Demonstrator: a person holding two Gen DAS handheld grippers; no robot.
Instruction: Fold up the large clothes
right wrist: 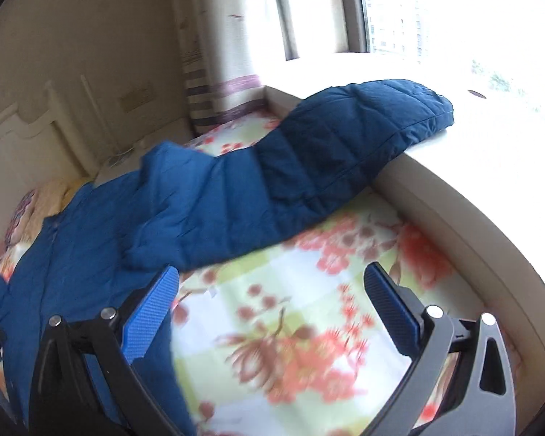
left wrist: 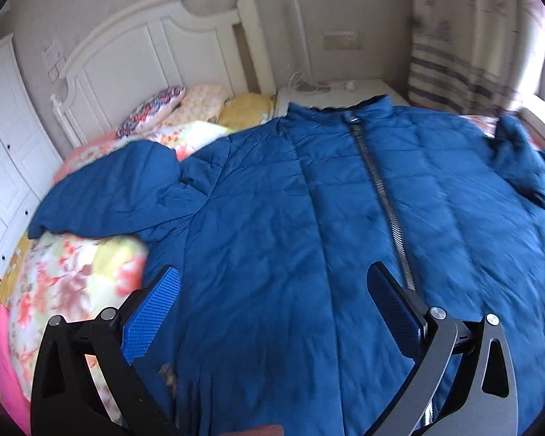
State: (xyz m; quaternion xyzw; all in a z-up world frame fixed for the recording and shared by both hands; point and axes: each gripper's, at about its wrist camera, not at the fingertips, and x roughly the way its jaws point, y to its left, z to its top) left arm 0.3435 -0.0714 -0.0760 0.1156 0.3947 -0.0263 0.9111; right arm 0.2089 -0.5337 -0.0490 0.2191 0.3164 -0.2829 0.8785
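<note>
On the bed, a blue quilted puffer jacket (left wrist: 309, 218) was spread front-up over a floral duvet (right wrist: 309, 309), its metal zipper (left wrist: 381, 189) closed down the middle. The left gripper (left wrist: 272, 287) was held above the padded front, its ribbed blue pads wide apart and empty. The right gripper (right wrist: 272, 287) was likewise parted, over the duvet. One puffy sleeve (right wrist: 345, 138) appeared, through blur, to be draped onto the pale window ledge (right wrist: 454, 189).

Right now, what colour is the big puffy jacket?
Blue jacket, clearest in the left wrist view.
</note>
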